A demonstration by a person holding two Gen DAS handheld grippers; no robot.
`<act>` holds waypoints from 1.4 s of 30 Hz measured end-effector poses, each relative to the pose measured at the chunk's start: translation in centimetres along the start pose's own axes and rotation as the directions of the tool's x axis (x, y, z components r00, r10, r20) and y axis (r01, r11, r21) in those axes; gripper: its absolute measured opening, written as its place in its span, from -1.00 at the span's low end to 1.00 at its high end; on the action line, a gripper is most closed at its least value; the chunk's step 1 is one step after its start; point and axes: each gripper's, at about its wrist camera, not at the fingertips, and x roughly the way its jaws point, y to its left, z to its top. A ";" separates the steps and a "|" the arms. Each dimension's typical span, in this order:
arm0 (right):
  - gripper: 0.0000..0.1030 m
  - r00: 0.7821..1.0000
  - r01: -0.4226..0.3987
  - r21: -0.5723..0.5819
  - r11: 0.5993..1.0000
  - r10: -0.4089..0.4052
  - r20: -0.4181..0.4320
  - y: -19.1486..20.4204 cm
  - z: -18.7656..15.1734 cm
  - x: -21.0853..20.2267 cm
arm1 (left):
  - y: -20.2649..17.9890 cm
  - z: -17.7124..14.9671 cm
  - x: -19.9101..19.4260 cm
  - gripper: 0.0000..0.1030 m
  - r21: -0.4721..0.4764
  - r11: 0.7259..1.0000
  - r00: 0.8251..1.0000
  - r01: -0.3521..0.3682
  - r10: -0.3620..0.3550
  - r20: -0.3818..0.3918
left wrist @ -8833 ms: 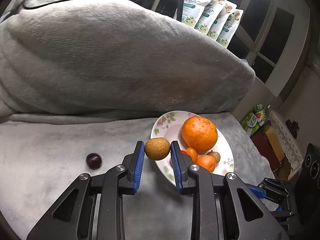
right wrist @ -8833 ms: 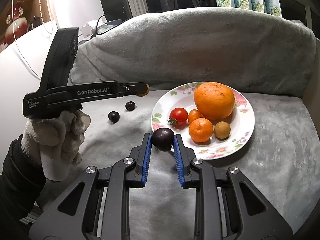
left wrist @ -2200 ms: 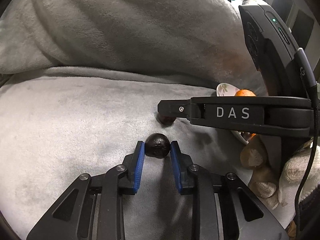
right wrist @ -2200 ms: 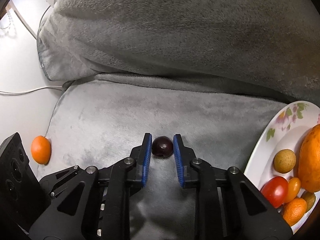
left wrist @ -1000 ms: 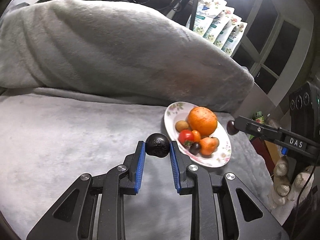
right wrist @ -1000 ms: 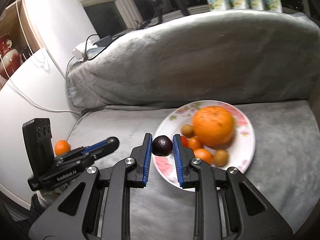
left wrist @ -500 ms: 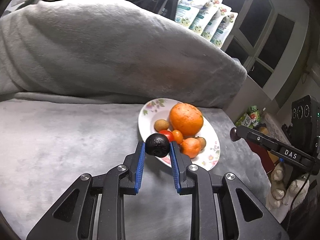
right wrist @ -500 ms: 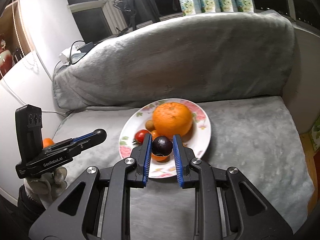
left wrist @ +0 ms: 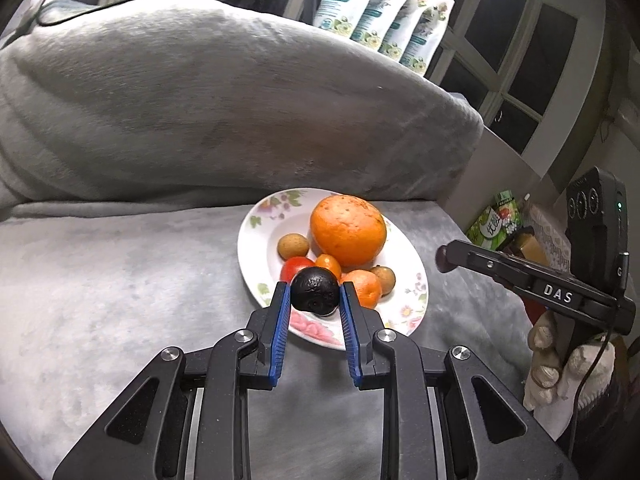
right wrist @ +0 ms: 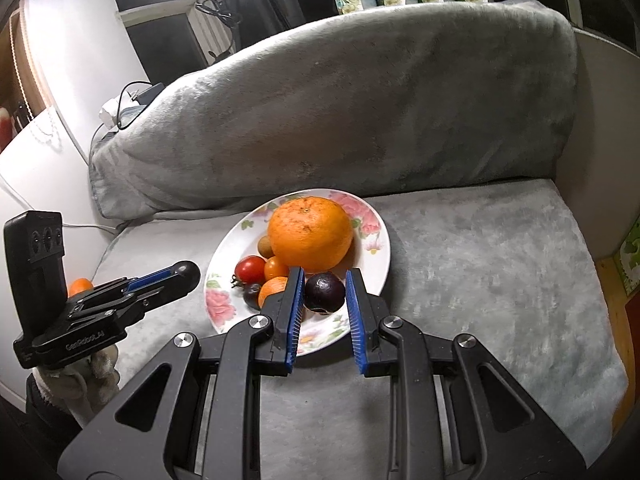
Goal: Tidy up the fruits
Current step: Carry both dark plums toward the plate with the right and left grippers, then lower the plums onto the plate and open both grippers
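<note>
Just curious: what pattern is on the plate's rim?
Pink flowers with green leaves on the white plate; clearest in the right wrist view.

Left gripper (left wrist: 314, 300) clamps a dark wrinkled fruit (left wrist: 314, 291) between its blue pads, above the near rim of a flowered plate (left wrist: 416, 280). The plate holds a large orange (left wrist: 348, 230), a tomato (left wrist: 294, 267) and smaller fruits. At right, the right gripper (left wrist: 443, 259), in a gloved hand (left wrist: 568, 364), grips a small dark fruit.

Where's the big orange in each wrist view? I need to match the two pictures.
Left wrist view: big orange sits right of centre, at the plate's far side.
Right wrist view: big orange sits at centre, just beyond the fingers.
Shared landmark: red tomato.
</note>
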 end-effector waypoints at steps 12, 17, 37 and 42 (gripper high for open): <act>-0.57 1.000 -0.007 0.025 1.000 0.007 -0.024 -1.2 0.0 1.3 | -1.3 -0.2 1.4 -0.55 0.042 0.999 1.000 -0.009 0.010 -0.024; -0.57 1.000 -0.008 0.032 0.999 0.009 -0.030 -1.6 0.0 1.5 | -1.0 -0.3 2.1 -0.55 0.037 0.999 0.999 -0.015 0.017 -0.038; -0.56 0.999 -0.027 0.019 0.999 0.028 -0.036 -1.1 0.1 2.0 | -1.0 -0.3 2.4 -0.53 0.051 0.998 0.999 -0.026 0.029 -0.044; -0.25 0.999 -0.032 0.023 0.999 0.033 -0.034 -1.1 0.2 2.0 | -1.2 -0.2 2.4 -0.28 0.058 0.998 0.999 -0.023 0.026 -0.041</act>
